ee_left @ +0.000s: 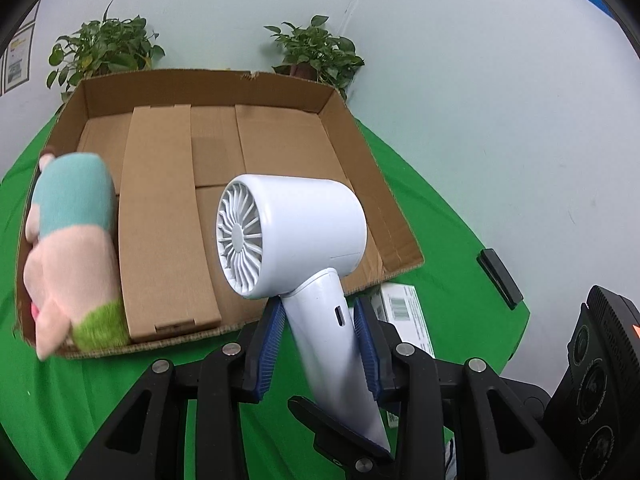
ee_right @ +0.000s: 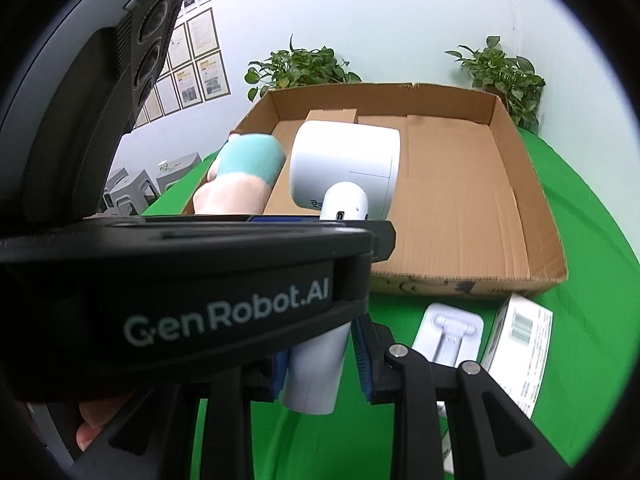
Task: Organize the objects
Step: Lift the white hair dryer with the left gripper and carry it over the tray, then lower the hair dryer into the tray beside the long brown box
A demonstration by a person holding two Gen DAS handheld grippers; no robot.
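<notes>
A white hair dryer (ee_left: 292, 236) stands with its handle between the blue pads of my left gripper (ee_left: 320, 340), head over the open cardboard box (ee_left: 248, 88). The pads look slightly apart from the handle. In the right wrist view the dryer (ee_right: 344, 164) has its handle end between the pads of my right gripper (ee_right: 320, 364), partly hidden behind the left gripper's black body (ee_right: 180, 300). A pink, teal and green plush toy (ee_left: 72, 252) lies at the box's left wall; it also shows in the right wrist view (ee_right: 240, 176).
The box (ee_right: 520, 200) sits on a green cloth (ee_left: 440, 240). A white barcoded carton (ee_right: 520, 344) and a white moulded tray (ee_right: 448, 336) lie in front of the box. A black flat object (ee_left: 500, 278) lies at the cloth's right edge. Two potted plants (ee_left: 316, 52) stand behind.
</notes>
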